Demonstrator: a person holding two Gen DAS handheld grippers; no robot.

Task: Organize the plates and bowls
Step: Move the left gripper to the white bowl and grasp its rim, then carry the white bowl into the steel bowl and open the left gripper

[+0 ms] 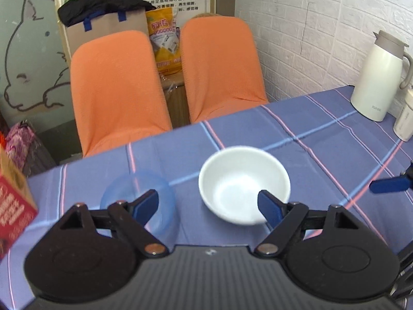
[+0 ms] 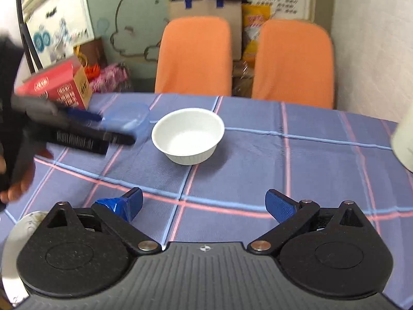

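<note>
A white bowl [image 1: 244, 184] [image 2: 188, 135] stands upright on the blue checked tablecloth [image 1: 296, 134]. Left of it, a little apart, sits a translucent blue bowl [image 1: 138, 199] [image 2: 126, 120]. My left gripper [image 1: 207, 204] hovers open over the near side of both; its right finger overlaps the white bowl's front rim in the picture and nothing is between the pads. In the right wrist view the left gripper [image 2: 108, 126] is blurred, beside the blue bowl, in a person's hand. My right gripper [image 2: 204, 201] is open and empty above bare cloth, nearer than the white bowl. A white plate's rim [image 2: 20, 232] shows at lower left.
A white thermos jug [image 1: 376, 77] and a small white container [image 1: 405, 121] stand at the table's right, by the brick wall. A red box [image 1: 13, 206] [image 2: 56, 87] sits at the left edge. Two orange chairs [image 1: 116, 90] [image 1: 222, 64] stand behind the far edge.
</note>
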